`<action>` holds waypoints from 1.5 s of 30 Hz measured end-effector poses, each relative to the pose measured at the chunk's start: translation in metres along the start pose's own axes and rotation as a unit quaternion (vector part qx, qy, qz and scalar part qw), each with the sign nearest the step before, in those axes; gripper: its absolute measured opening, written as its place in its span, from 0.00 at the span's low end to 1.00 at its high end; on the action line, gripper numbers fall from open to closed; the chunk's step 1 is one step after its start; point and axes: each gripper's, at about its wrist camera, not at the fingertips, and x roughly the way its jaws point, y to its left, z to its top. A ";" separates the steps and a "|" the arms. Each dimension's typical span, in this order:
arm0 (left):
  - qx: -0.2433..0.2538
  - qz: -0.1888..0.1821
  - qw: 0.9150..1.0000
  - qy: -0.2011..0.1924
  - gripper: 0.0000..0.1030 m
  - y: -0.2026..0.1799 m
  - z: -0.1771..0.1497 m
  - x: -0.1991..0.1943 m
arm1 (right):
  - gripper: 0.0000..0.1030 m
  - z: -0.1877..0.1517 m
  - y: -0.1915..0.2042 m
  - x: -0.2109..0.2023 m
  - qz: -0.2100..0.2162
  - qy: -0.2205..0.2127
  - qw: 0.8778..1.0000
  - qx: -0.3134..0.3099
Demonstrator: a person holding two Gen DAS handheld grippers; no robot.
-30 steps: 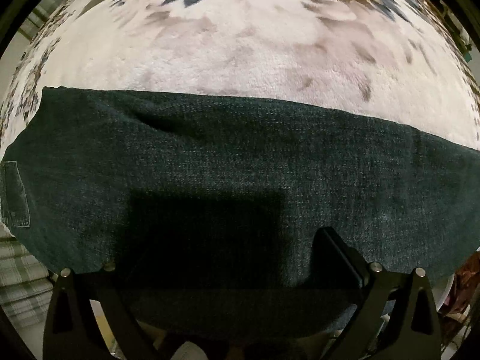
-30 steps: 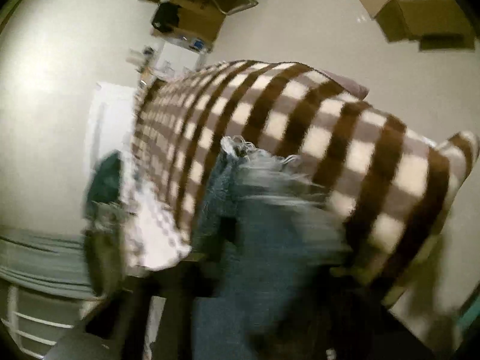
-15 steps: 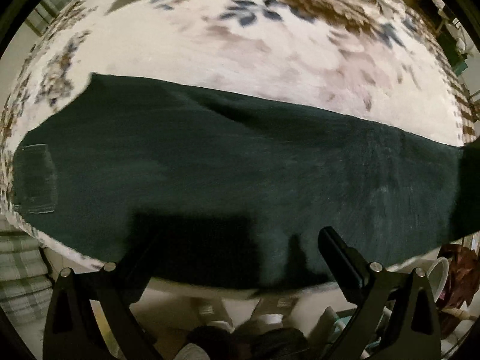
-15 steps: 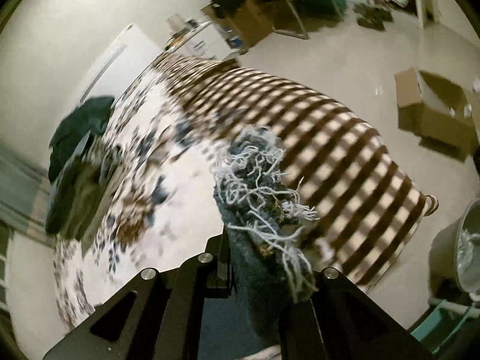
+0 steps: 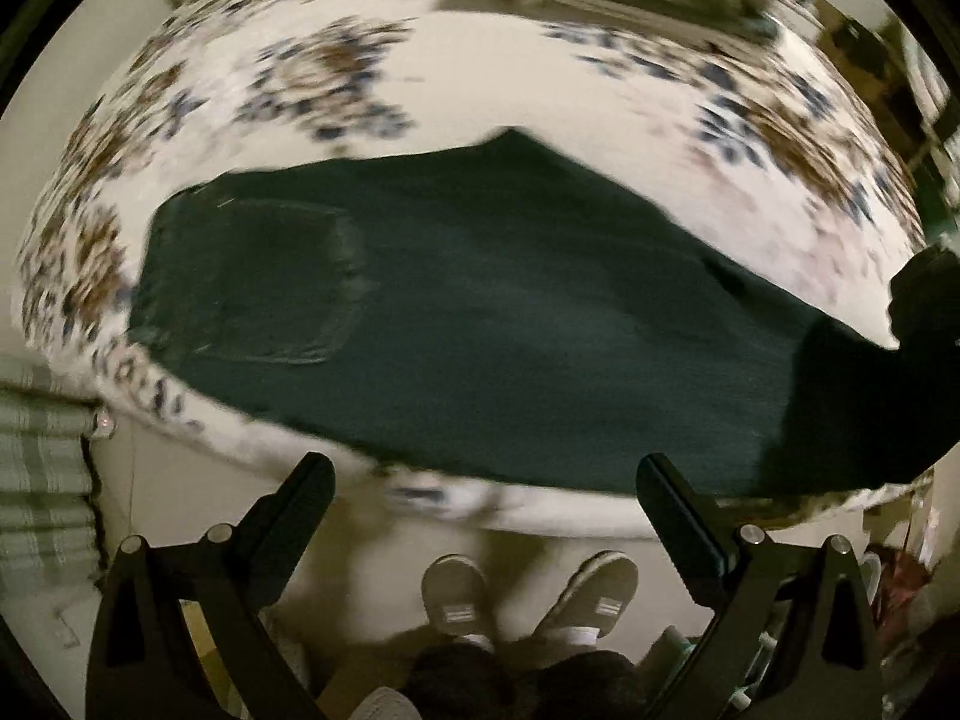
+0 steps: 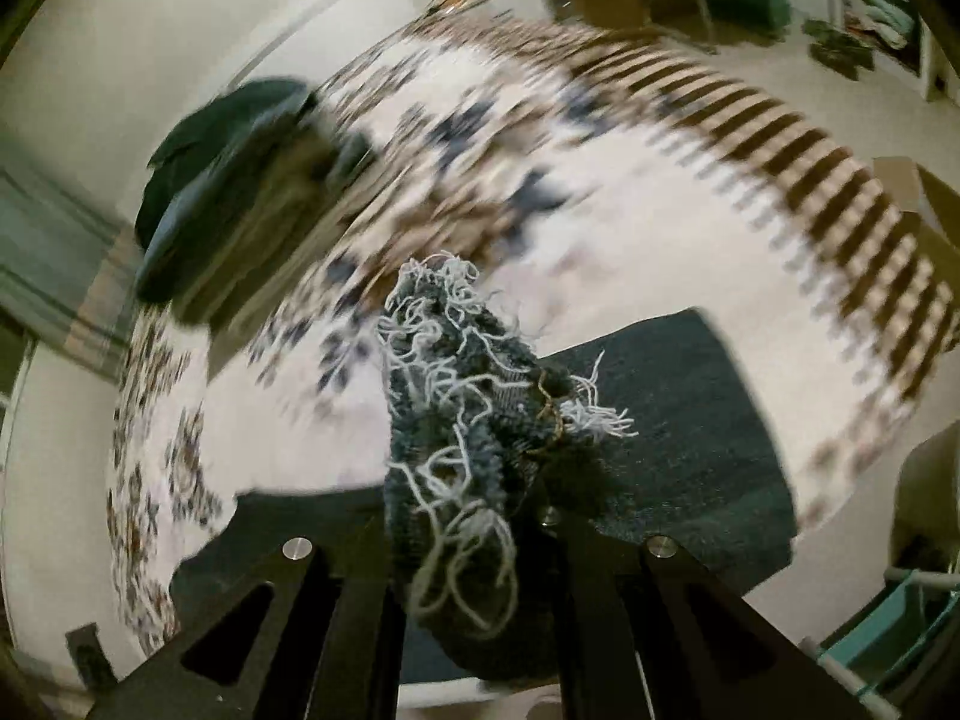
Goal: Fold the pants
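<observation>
Jeans (image 5: 510,330) lie flat along the near edge of the flowery blanket (image 5: 480,72) — the left gripper (image 5: 480,510) hangs over them, jaws wide and empty. The right gripper (image 6: 480,516) pinches the frayed hem (image 6: 456,396) tight.

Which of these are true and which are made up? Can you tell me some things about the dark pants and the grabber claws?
1. The right gripper is shut on the frayed hem of the pants. True.
2. The left gripper holds the pants. False: its jaws are open, with nothing between them.
3. The pants lie on a flowered blanket. True.
4. The pants are bright red. False: they are dark denim.
5. A back pocket shows on the pants. True.
</observation>
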 end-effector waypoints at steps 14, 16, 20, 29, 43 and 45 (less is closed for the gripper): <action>-0.085 0.031 0.996 0.017 1.00 0.118 -0.007 0.022 | 0.06 -0.121 0.156 0.128 -0.008 0.087 0.990 -0.109; -0.092 0.031 0.995 0.019 1.00 0.125 -0.008 0.025 | 0.06 -0.131 0.164 0.134 -0.021 0.089 0.989 -0.119; -0.106 0.028 0.994 0.026 1.00 0.135 -0.010 0.032 | 0.17 -0.144 0.173 0.148 -0.054 0.111 0.984 -0.132; -0.170 0.002 0.985 0.026 1.00 0.171 -0.003 0.040 | 0.53 -0.144 0.150 0.117 0.116 0.212 0.969 -0.048; -0.456 -0.165 0.873 -0.057 0.99 0.272 0.001 0.114 | 0.62 -0.128 0.091 0.139 0.018 0.228 0.973 -0.019; -0.468 -0.169 0.863 -0.091 0.99 0.279 0.005 0.111 | 0.62 -0.120 0.086 0.137 0.011 0.227 0.973 -0.026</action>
